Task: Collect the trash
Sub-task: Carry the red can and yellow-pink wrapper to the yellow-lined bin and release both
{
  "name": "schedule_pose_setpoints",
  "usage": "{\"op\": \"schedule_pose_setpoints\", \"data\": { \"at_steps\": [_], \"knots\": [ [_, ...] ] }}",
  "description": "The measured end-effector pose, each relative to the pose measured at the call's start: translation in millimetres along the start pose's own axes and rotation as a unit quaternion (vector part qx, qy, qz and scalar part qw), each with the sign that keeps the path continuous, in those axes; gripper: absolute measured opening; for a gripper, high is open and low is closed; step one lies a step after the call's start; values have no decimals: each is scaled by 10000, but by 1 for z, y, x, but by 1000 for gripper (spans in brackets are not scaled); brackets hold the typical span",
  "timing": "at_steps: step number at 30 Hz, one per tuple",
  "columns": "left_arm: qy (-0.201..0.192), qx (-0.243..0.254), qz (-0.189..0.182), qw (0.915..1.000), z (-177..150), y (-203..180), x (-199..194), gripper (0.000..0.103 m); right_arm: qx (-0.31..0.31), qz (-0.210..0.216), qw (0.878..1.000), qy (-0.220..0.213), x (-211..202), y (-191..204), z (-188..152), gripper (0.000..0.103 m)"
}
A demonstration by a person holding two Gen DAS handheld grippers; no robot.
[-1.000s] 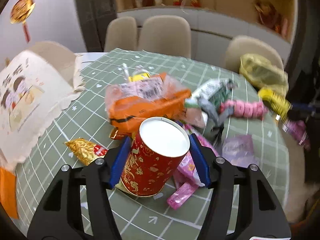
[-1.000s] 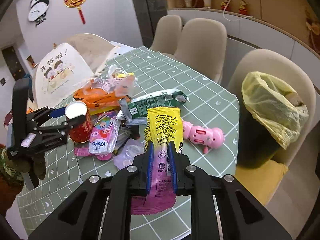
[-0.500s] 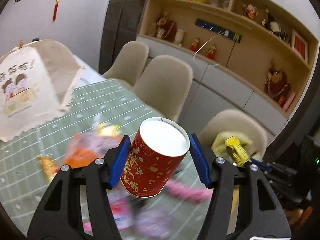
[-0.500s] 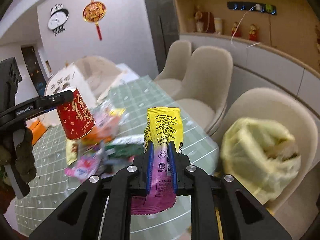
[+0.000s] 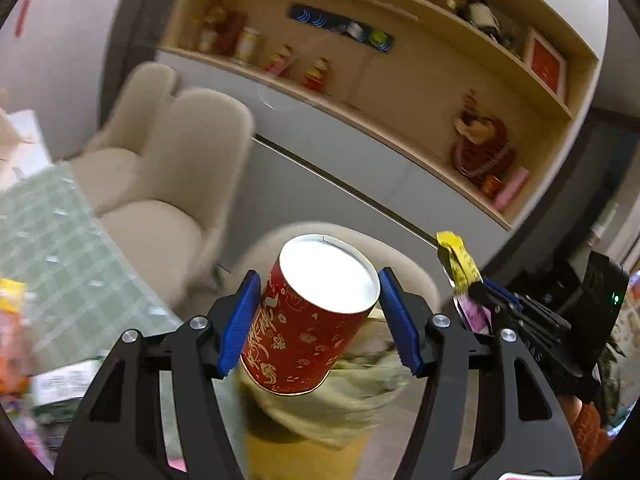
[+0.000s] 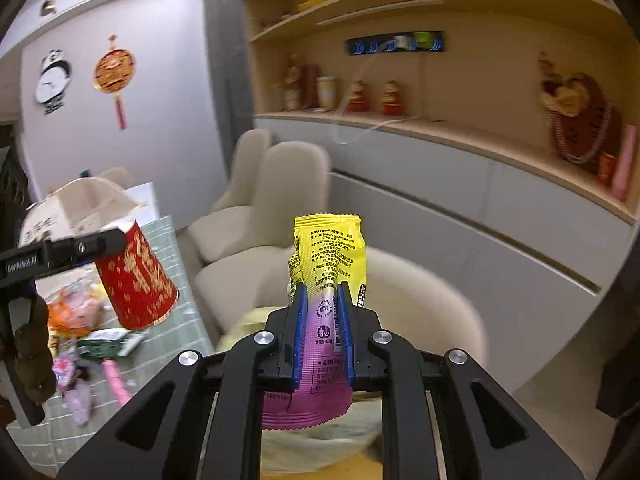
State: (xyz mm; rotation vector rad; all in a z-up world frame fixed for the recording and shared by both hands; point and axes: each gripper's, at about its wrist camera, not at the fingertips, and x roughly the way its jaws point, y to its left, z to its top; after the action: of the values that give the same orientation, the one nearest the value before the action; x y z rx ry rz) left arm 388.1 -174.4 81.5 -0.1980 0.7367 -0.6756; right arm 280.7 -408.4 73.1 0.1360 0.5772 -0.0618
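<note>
Now that both loads have swung off the bench (image 6: 168, 240), your left gripper (image 5: 318, 320) clamps the red paper cup (image 5: 308, 332) above the yellow bin bag (image 5: 344, 408) (blurred below), while the right gripper (image 6: 323, 340) pinches the yellow-and-pink wrapper (image 6: 326, 268) over it; release looks near.

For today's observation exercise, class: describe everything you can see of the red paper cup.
The red paper cup looks like glossy paper with gold Chinese lettering and ornaments, a gold-edged rim and a white base. It is tilted, base toward the left camera, and held in the air between the blue fingers of the left gripper. Below it sits a yellowish bag. Its inside is hidden.
</note>
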Motion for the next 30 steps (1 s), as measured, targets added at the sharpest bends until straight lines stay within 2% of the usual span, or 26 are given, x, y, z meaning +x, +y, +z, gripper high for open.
{"op": "schedule_pose_setpoints", "data": {
  "at_steps": [4,7,9,12,14,17,21,25,30],
  "knots": [
    [471,34,-336,9983,-5,-21,57,57,306,-230,9993,57,4,-39,-7,16],
    [786,-145,-489,9956,-18,-26,97,57,435,-296,9984,184,10,-54,-15,16],
    [893,-106,-349,9953,-28,-29,116,57,456,-311,9981,269,15,-63,-19,16],
    [1147,-17,73,9934,-42,-32,143,57,444,-305,9980,340,18,-68,-27,16],
    [1330,-127,39,9910,-48,-23,146,59,477,-253,9978,373,22,-73,-34,16],
    [1430,-424,-88,9888,-51,-15,138,75,596,-107,9972,431,33,-76,-37,16],
    [952,-492,260,9939,-43,-7,105,77,549,297,9969,470,53,-62,-34,16],
    [533,-565,691,9946,-36,6,68,79,504,719,9943,608,79,-35,-34,16],
    [323,-686,1056,9915,-40,23,24,79,684,914,9862,1200,137,-18,-48,16]
  ]
}}
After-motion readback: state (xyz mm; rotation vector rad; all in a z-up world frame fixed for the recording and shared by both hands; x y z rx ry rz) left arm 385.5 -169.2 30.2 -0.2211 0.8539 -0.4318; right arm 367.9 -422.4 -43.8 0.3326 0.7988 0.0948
